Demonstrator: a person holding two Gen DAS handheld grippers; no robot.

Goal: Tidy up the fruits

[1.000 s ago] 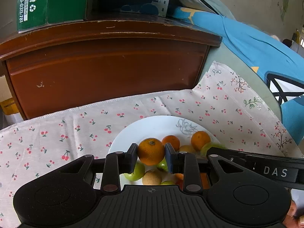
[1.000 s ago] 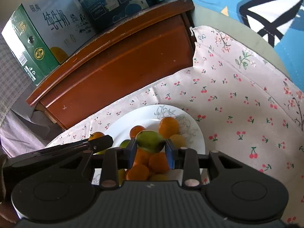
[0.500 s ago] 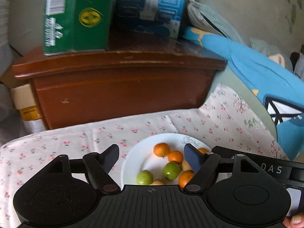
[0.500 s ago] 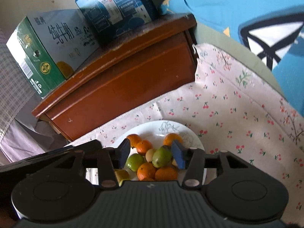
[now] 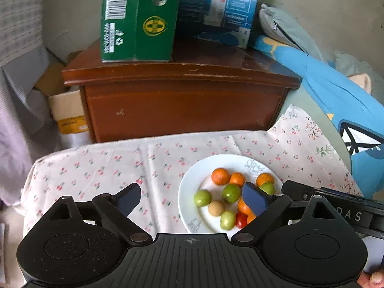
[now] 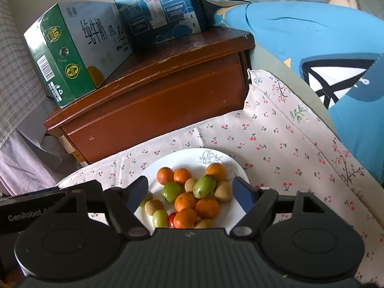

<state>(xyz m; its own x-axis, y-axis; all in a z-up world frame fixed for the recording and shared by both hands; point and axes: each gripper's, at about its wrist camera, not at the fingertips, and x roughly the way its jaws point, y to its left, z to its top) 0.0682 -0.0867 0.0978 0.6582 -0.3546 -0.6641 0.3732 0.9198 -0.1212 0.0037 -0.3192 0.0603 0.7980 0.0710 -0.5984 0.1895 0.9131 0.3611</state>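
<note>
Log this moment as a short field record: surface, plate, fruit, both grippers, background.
surface: cherry-print cloth under the plate
plate: white plate, holds all visible fruit
fruit: oranges, green fruits, tan round fruits, one small red fruit, heaped together
left gripper: jaws opening, nothing between them, above the plate's left edge
right gripper: jaws opening, not gripping, fruit pile seen below
background: wooden cabinet with green carton and blue carton on top

Orange, green and tan fruits [image 6: 189,199] lie heaped on the white plate [image 6: 182,159].
</note>
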